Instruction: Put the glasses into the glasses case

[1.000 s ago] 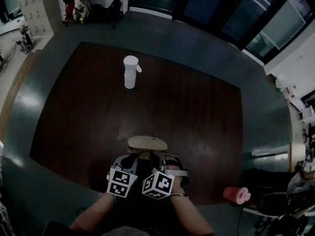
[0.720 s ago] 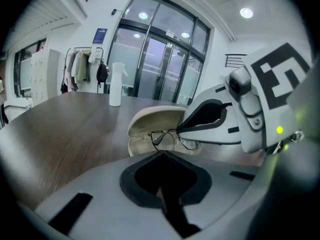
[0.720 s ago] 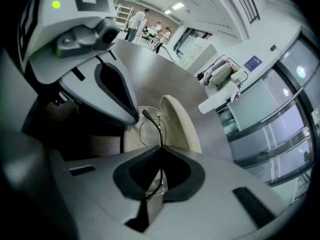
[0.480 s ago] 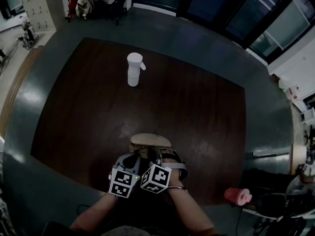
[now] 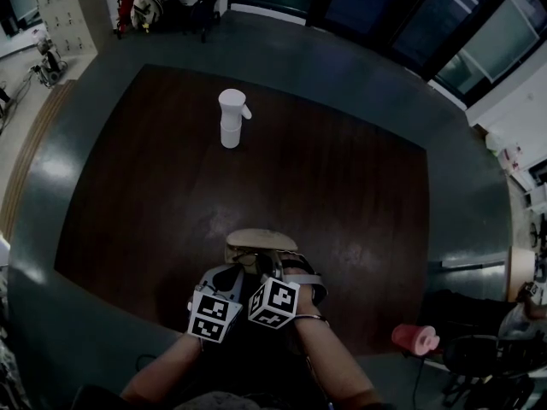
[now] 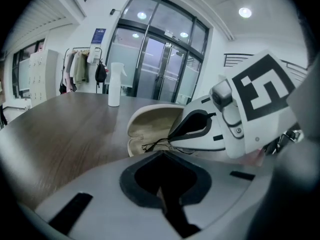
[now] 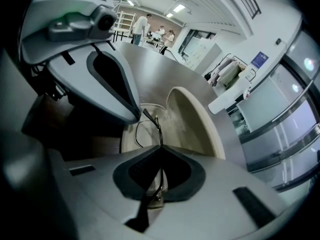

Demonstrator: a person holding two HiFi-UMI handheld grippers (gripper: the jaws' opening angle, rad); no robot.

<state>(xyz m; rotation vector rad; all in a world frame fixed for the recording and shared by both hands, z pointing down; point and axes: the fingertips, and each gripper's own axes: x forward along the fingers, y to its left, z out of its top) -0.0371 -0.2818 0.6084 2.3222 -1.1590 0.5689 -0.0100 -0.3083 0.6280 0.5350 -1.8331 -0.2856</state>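
The dark wooden table [image 5: 128, 186] bears an open glasses case [image 5: 256, 239] near the person's side. The left gripper [image 6: 160, 151], jaws together and empty, sits just beside it. The right gripper [image 7: 161, 146] has its jaws closed on 1 temple of the thin glasses [image 7: 150, 129], the frame over the case's open shell.

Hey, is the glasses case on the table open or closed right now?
Open. The lid of the glasses case stands raised, pale lining showing; the right gripper holds the glasses at its opening.
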